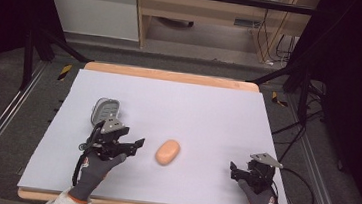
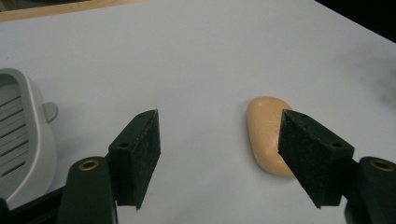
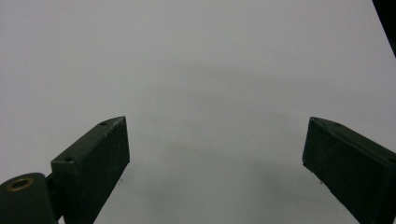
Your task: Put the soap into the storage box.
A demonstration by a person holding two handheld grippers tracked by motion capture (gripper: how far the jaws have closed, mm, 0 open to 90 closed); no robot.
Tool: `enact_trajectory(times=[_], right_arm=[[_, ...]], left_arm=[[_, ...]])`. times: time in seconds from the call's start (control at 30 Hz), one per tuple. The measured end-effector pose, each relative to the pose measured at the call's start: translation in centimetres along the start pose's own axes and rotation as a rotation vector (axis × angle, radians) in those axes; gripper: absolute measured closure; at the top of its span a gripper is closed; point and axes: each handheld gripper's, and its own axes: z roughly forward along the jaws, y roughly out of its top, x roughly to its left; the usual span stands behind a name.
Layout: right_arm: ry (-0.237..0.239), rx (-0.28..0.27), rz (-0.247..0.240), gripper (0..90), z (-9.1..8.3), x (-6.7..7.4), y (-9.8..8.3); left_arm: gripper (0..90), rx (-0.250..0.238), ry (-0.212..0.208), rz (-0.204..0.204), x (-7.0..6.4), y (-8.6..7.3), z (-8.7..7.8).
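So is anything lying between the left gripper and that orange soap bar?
Nothing visible. The left gripper is open, and bare white table runs from it to the soap bar. The grey soap dish sits off to its other side.

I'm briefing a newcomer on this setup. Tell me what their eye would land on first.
The peach-coloured soap bar stands out, lying near the middle of the pale table. The left gripper sits just to its left with jaws open, in front of a grey soap dish. The right gripper, also open, rests over bare table at the near right.
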Motion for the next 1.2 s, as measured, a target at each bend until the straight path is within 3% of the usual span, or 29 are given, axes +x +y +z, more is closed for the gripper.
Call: enact_trajectory(times=[1.2], right_arm=[[-0.002, 0.005, 0.007, 7.1, 0.1, -0.1, 0.0]], left_arm=[[25.5, 0.102, -0.053, 0.086, -3.7, 1.0, 5.4]])
